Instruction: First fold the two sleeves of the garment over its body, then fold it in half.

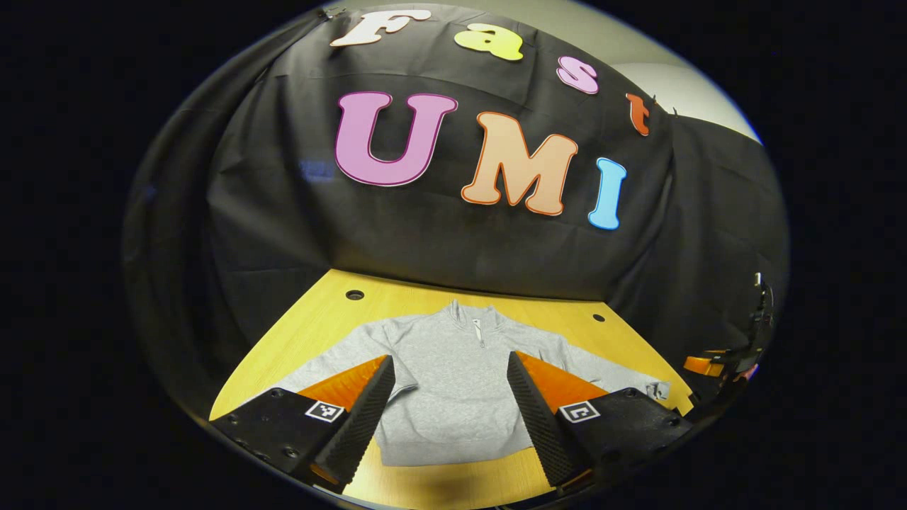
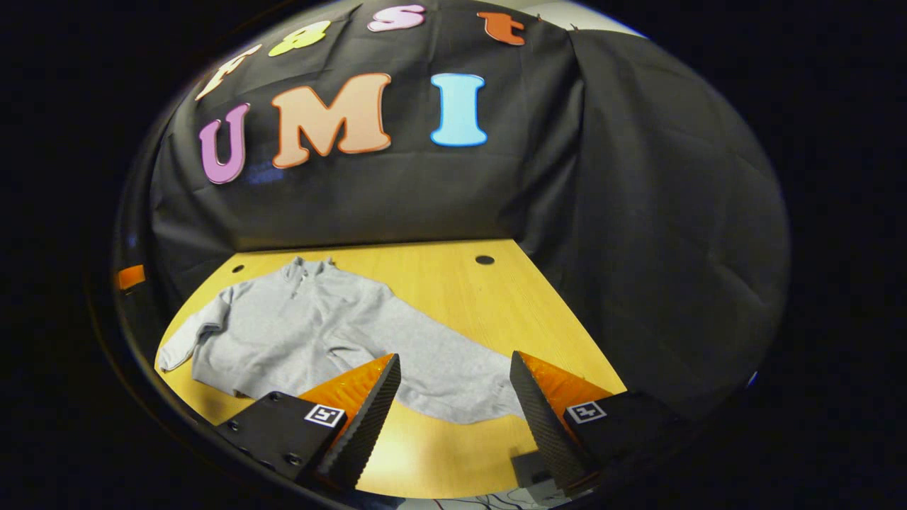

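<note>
A grey zip-neck sweatshirt [image 1: 453, 386] lies flat on the yellow wooden table [image 1: 312, 326], collar toward the far wall and both sleeves spread out. My left gripper [image 1: 450, 358] hovers open above its lower body, nothing between the fingers. In the right gripper view the sweatshirt [image 2: 283, 333] lies to the left, and one long sleeve [image 2: 446, 379] runs toward my right gripper [image 2: 455, 355], which is open above the cuff end. The right gripper [image 1: 733, 358] also appears at the far right edge of the left gripper view.
Black cloth walls close in the table at the back and on both sides. Small round holes [image 1: 354, 295] [image 2: 485, 260] sit near the table's far corners. Bare table [image 2: 482, 312] lies right of the sleeve. A small grey box [image 2: 531, 471] with cables sits below the near edge.
</note>
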Tool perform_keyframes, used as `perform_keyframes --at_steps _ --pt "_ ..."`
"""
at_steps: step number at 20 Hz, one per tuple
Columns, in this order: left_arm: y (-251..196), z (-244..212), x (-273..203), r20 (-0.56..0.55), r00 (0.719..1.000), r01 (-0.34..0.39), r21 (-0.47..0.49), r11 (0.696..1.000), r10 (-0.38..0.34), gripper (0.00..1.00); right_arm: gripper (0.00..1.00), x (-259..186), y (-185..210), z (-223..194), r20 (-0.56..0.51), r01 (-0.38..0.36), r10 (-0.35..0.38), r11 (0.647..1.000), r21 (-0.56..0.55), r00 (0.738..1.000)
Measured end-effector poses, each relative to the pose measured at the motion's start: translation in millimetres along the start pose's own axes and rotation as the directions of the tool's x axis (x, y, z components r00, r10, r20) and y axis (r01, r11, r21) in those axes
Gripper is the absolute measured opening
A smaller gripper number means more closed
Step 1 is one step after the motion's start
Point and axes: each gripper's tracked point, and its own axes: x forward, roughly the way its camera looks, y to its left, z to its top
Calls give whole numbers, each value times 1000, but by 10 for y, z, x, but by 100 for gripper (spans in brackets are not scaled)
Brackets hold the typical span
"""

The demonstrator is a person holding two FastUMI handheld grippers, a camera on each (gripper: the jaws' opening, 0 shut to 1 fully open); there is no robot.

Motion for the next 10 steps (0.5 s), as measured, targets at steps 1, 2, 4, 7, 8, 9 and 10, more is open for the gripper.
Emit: perform_keyframes --at_steps 1,2,4,7,8,9,10 --pt "-9 -2 6 -4 1000 -4 2 1000 4 94 98 69 -102 -83 -20 13 -13 1000 4 1000" --pt "0 -32 18 -8 1000 -8 5 1000 8 94 98 138 -194 -154 -38 23 -23 1000 6 999" --pt "-1 -73 16 -21 1000 -16 11 1000 16 94 98 294 -369 -344 -84 42 -42 999 3 996" --pt "-16 -89 10 -28 999 -24 16 1000 25 94 98 508 -565 -616 -160 46 -43 999 16 986" --pt "-21 -105 8 -30 999 -29 18 999 30 94 96 590 -637 -696 -183 54 -49 998 24 982" --pt "-27 -110 -1 -31 999 -34 19 999 35 94 98 656 -734 -780 -206 69 -61 997 35 977" --pt "-18 -119 -1 -32 999 -41 19 999 42 94 96 722 -795 -841 -223 78 -64 996 51 973"
